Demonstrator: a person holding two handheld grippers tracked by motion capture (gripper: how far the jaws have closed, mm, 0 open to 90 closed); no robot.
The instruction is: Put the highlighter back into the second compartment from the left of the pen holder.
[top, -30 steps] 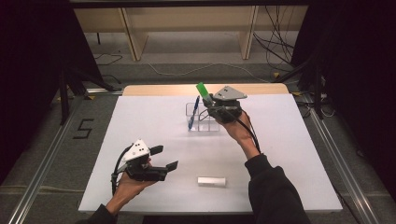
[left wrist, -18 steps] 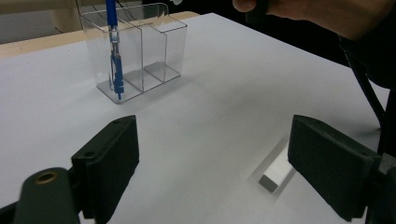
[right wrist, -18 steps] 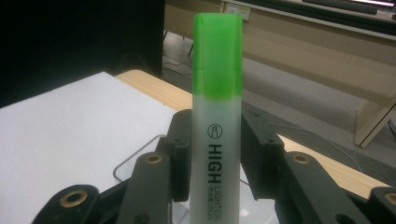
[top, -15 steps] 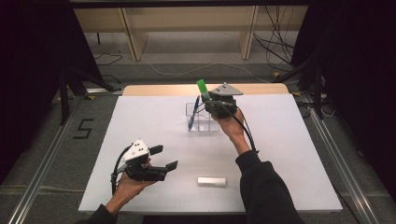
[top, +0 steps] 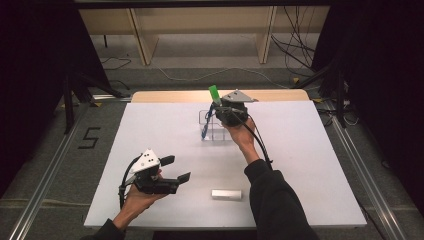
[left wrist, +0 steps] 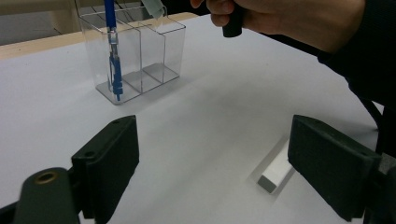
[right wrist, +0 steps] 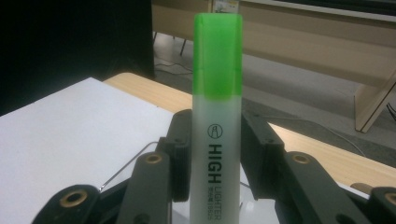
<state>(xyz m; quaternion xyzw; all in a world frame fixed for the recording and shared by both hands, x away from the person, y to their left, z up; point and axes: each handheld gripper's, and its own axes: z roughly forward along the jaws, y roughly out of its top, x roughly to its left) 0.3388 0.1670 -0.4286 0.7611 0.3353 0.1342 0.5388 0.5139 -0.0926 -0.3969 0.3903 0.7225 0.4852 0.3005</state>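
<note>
R claw [right wrist: 217, 154] pinches matte green-capped highlighter [right wrist: 217, 116] over clear plastic organizer [top: 216, 126]; L claw [top: 177, 169] spread.

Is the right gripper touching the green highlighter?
Touching. In the right gripper view, both jaws of the right gripper press against the sides of the green highlighter.

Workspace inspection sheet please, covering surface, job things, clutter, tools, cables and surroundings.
Surface: white table, wooden strip along the far edge.
Job's things: green-capped highlighter held over a clear divided organizer; a blue pen stands in one end compartment.
Clutter: a white eraser-like block lies near the front edge.
Tools: right tool shut on the highlighter; left tool open, empty.
Cables: one trails from each tool; more lie on the floor beyond.
Surroundings: wooden shelving, dark curtains, a floor mark reading 5.
</note>
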